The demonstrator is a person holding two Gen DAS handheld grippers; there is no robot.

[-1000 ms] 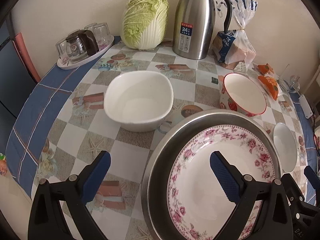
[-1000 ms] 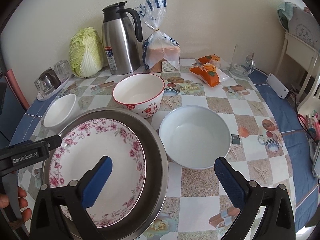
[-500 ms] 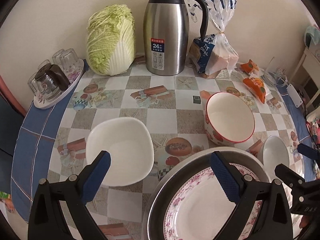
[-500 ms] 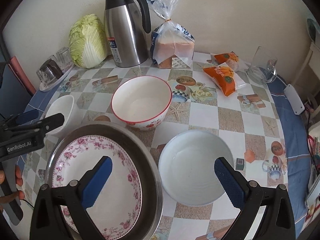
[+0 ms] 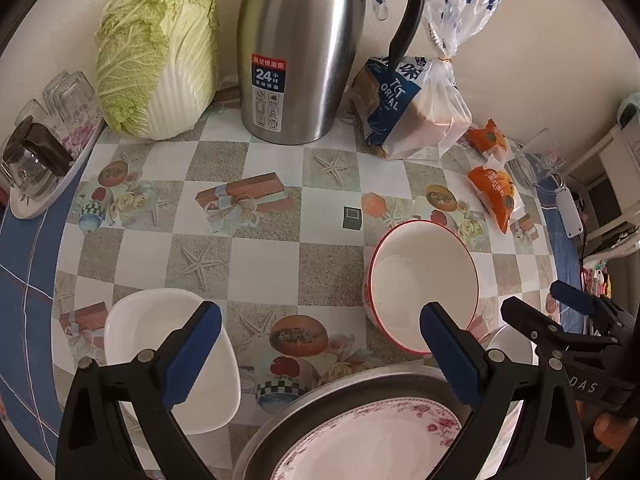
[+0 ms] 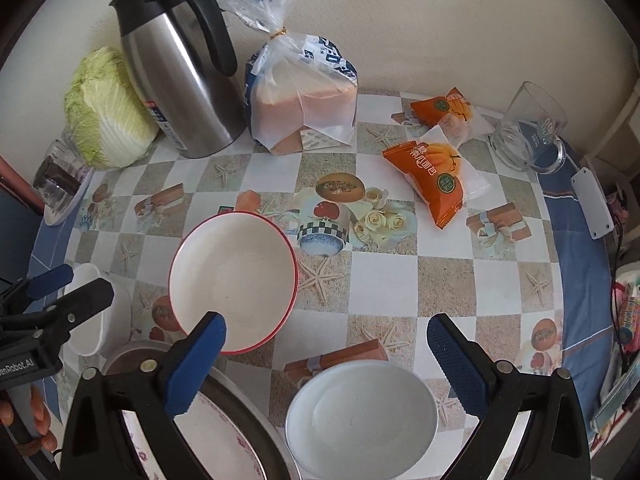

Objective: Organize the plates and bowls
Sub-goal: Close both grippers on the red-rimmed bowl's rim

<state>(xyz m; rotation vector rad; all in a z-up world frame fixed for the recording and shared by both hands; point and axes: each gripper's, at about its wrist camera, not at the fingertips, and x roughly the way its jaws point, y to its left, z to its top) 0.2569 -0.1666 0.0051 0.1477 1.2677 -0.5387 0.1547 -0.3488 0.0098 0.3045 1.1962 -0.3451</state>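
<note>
- L gripper [image 5: 316, 356] & R gripper [image 6: 326, 364]: jaws wide apart, nothing held, both hovering over near edge of counter [image 6: 412, 280]
- Nearest: floral plate [image 5: 372, 440] already sits inside metal pan [image 5: 280, 432], so that pairing looks done
- Loose, still to stack: square white bowl [image 5: 160, 352] near left, just beside pan; round white bowl [image 6: 362, 412] near right, just beside pan
- Mid: red-rimmed bowl [image 6: 234, 280] stands alone, just beyond pan
- Judgement: early stage, 3 bowls unnested, none gripped yet
- Far, by wall: cabbage [image 5: 156, 52], thermos [image 5: 300, 48], bread bag [image 6: 304, 96], snack packs [image 6: 434, 184] – not part of job
</note>
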